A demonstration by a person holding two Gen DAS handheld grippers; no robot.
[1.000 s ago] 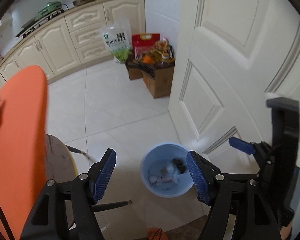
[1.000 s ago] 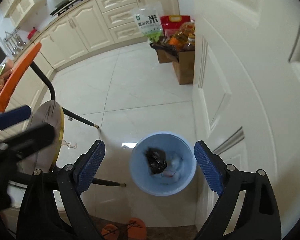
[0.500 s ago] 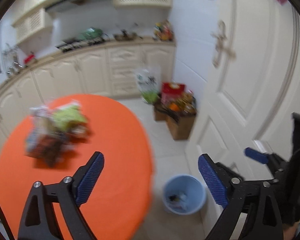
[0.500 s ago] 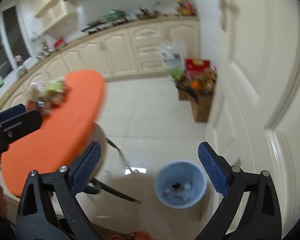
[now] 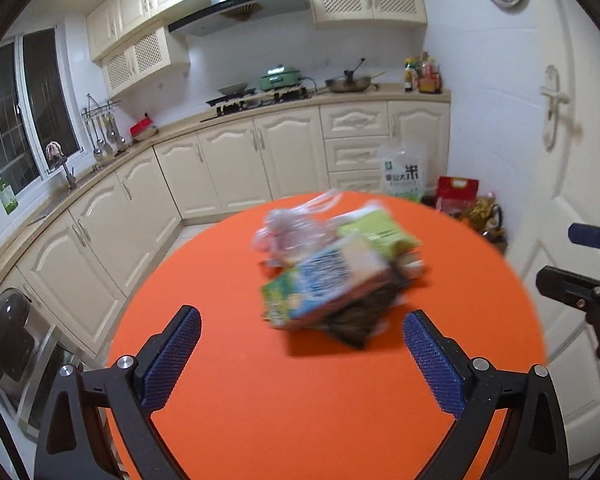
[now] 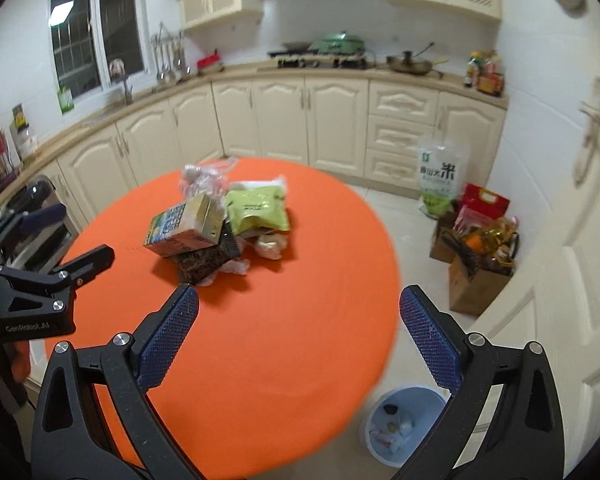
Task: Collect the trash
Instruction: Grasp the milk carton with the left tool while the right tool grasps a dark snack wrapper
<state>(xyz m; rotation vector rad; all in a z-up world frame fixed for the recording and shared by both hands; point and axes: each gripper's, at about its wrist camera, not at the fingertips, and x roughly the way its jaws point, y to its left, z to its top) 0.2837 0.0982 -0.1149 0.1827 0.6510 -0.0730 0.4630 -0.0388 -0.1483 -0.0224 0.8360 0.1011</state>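
Trash pile of cartons and crumpled wrappers (image 6: 220,224) is heaped mid-bench on the round orange bench (image 6: 300,320), ahead of the spread, empty fingers of left gripper (image 5: 300,360) and right gripper (image 6: 300,336).

Both cameras swing up from floor to table.
The bin (image 6: 404,424), central a second ago, now sits low in the right view and is gone from the left; the trash pile (image 5: 332,264), blurred, perhaps shifting, fills the table (image 5: 300,400) ahead.
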